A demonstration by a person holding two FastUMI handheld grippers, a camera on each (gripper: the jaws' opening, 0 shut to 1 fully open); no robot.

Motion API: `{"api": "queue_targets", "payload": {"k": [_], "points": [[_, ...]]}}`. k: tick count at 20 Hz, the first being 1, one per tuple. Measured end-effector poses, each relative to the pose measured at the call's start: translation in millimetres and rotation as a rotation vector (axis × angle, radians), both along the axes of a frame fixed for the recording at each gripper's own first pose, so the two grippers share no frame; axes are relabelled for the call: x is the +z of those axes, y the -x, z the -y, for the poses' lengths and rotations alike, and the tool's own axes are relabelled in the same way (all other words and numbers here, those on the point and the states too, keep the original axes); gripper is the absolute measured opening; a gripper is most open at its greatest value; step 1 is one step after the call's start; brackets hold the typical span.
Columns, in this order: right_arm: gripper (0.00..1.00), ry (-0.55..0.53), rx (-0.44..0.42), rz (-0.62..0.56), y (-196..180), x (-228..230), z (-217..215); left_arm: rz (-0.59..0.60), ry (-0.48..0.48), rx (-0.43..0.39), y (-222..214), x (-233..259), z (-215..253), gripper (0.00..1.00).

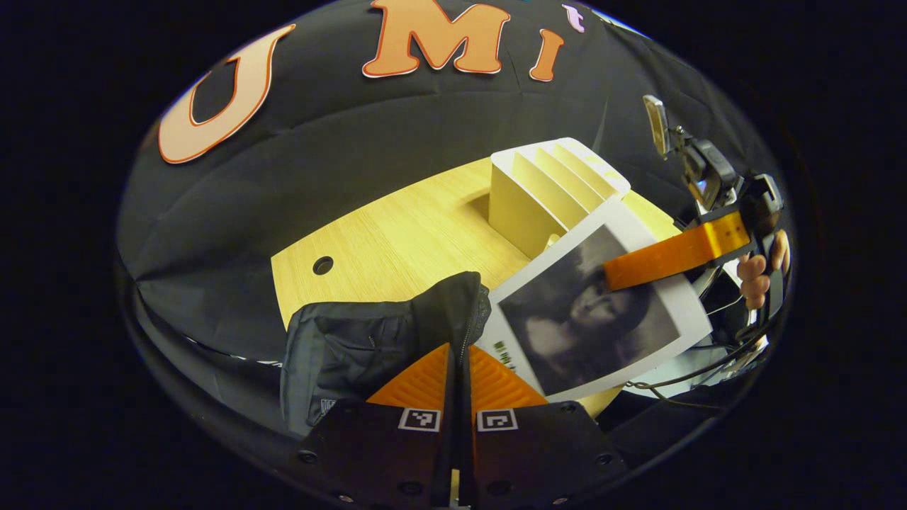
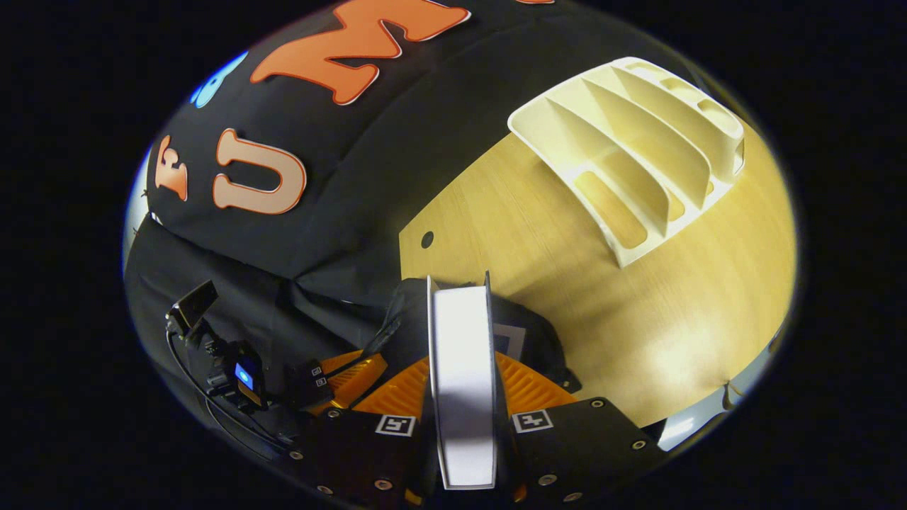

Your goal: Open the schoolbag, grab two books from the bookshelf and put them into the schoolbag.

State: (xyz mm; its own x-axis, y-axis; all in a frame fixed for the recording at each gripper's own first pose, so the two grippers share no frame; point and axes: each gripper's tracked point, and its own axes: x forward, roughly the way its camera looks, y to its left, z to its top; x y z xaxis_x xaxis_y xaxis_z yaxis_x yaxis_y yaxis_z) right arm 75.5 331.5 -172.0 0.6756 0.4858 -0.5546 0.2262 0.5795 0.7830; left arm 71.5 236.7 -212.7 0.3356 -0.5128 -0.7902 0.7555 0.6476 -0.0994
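Note:
The black schoolbag (image 1: pixel 368 340) lies at the table's near edge. My left gripper (image 1: pixel 459 350) is shut on its raised zipper edge, holding it up. A white book with a dark picture on its cover (image 1: pixel 595 319) hangs tilted just right of the bag's opening, and my right gripper (image 1: pixel 623 273) is shut on it from the right. In the right gripper view that book (image 2: pixel 464 368) shows edge-on between the orange fingers (image 2: pixel 524 382), above the bag (image 2: pixel 531 340). The cream bookshelf (image 1: pixel 553 191) (image 2: pixel 638 156) stands behind with no books in its slots.
The light wooden table (image 1: pixel 397 234) (image 2: pixel 538 234) has a small round hole near its far left corner. A hand (image 1: pixel 758 276) holds the right gripper at the right. The left gripper's body with cables (image 2: pixel 241 375) sits at the lower left of the right gripper view.

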Motion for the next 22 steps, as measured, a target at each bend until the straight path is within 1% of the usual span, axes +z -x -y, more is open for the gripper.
{"api": "queue_targets", "payload": {"k": [4,7,9,13,19,20,21,22], "points": [[0.35,-0.089,-0.059,0.004,-18.0,-33.4,-24.6,-0.002,0.027,0.003,0.0,4.1,8.5,0.05],[0.35,-0.199,-0.127,0.005,-24.9,-46.2,-40.4,0.005,0.048,-0.015,2.7,11.0,17.0,0.05],[0.35,-0.228,-0.153,0.019,-31.7,-52.7,-51.6,0.011,0.046,-0.029,4.3,13.1,22.2,0.05],[0.36,-0.228,-0.126,0.030,-40.7,-63.6,-75.2,-0.005,0.055,-0.057,14.4,13.0,34.0,0.05],[0.38,-0.223,-0.069,0.032,-51.0,-82.0,-105.7,-0.048,0.077,-0.062,24.4,10.3,46.1,0.05],[0.50,-0.220,-0.055,0.030,-51.6,-83.7,-110.6,-0.049,0.081,-0.058,19.9,2.0,51.3,0.05],[0.41,-0.216,-0.047,0.021,-52.9,-88.1,-114.0,-0.054,0.084,-0.058,20.4,0.9,52.8,0.10],[0.42,-0.204,-0.033,0.004,-52.2,-91.8,-116.6,-0.062,0.088,-0.056,22.2,-0.1,51.9,0.05]]}}
